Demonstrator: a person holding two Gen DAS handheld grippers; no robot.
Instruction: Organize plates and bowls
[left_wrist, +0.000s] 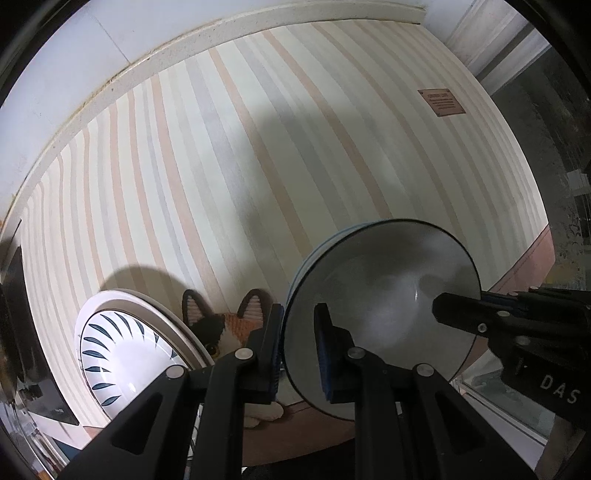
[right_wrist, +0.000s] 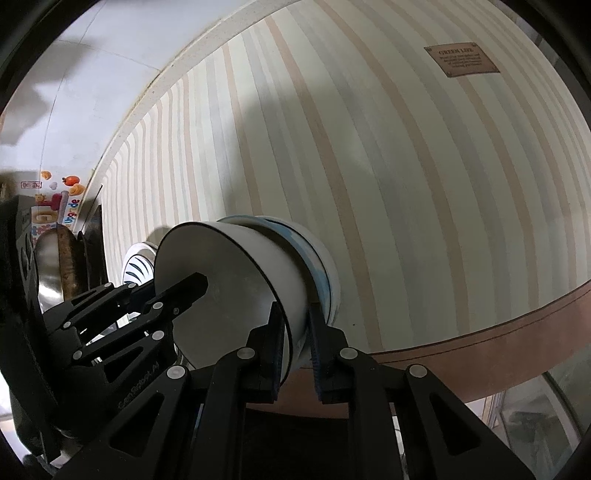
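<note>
A white bowl with a dark rim (left_wrist: 384, 306) (right_wrist: 236, 291) sits nested on a stack of bowls with a blue band (right_wrist: 314, 266) on the striped cloth. My left gripper (left_wrist: 299, 350) is shut on the bowl's near rim, one finger inside and one outside. My right gripper (right_wrist: 297, 347) is shut on the opposite rim the same way. Each gripper shows in the other's view: the right one (left_wrist: 480, 317) and the left one (right_wrist: 162, 295). A white plate with blue leaf marks (left_wrist: 129, 350) (right_wrist: 138, 266) lies to the left of the bowls.
A striped tablecloth (left_wrist: 258, 147) with a brown border (right_wrist: 480, 325) covers the table. A cat-shaped mat (left_wrist: 229, 328) lies under the plate's edge. A brown label (right_wrist: 461, 61) is at the cloth's far right. A metal pot (right_wrist: 51, 266) and a colourful box (right_wrist: 55, 206) stand at the left.
</note>
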